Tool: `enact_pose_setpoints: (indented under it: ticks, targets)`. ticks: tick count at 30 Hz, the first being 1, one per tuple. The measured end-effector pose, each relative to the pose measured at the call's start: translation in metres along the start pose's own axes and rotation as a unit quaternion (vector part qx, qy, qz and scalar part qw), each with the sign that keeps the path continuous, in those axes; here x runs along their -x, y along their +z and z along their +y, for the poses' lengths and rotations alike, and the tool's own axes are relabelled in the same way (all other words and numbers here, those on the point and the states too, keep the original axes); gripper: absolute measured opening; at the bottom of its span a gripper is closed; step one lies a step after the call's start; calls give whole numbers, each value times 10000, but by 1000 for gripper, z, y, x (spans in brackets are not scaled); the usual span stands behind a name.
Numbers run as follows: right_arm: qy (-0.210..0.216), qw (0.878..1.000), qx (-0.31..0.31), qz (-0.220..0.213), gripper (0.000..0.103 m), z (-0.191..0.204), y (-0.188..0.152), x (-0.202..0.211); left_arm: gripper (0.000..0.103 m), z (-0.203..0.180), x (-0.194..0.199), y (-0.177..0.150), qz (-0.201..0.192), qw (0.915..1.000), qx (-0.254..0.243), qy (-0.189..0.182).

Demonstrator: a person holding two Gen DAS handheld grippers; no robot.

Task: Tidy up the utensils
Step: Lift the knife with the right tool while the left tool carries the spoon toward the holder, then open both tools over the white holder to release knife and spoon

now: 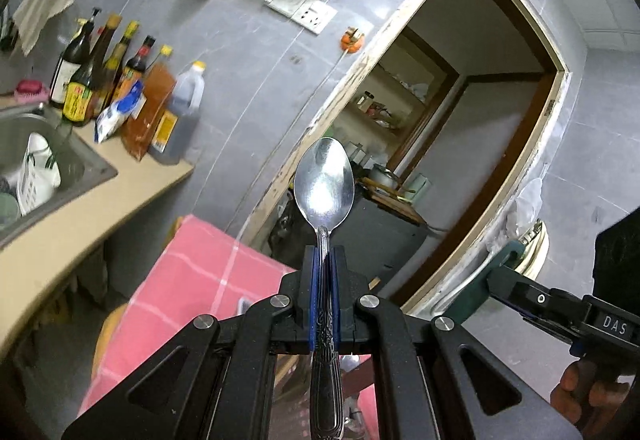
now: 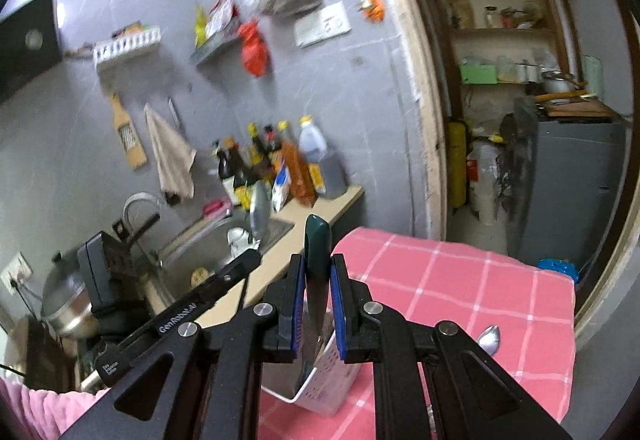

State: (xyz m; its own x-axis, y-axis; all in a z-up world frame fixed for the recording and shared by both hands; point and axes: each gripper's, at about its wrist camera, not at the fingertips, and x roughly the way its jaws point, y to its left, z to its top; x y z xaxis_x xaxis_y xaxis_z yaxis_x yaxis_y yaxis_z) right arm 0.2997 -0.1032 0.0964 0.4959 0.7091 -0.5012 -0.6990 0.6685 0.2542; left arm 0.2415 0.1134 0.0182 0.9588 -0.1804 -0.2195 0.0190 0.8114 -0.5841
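Steel catches the light on the spoon (image 1: 324, 184) that the left gripper (image 1: 324, 260) carries, its jaws closed on the patterned handle, with the bowl standing up and clear ahead of the pads. The right gripper (image 2: 318, 272) has its jaws clamped on the dark green handle of a knife (image 2: 317, 260); that handle pokes up past the jaws, and the blade runs down behind them toward the white perforated utensil holder (image 2: 332, 372) on the pink checked tabletop (image 2: 460, 280). A second spoon (image 2: 490, 338) lies on the cloth just beside the holder.

Judging from this, the main risk is the spoon pivoting, since it is pinched across a narrow handle and a quick swing could tip it. The knife blade could snag the holder's rim or push the light holder over if lowered off-centre. Both grippers are close together, so they might knock each other.
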Motion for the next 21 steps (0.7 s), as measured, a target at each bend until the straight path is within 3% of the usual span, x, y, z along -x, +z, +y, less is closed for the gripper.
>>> enact_pose_setpoints:
  ticks: [8, 21]
  targets:
    - [-165, 9982, 262, 507, 12, 19, -18, -34, 3, 12, -1, -14, -107, 9998, -107, 143]
    - [-272, 9973, 191, 647, 12, 17, -38, -51, 3, 3, -1, -26, -644, 9943, -721, 459]
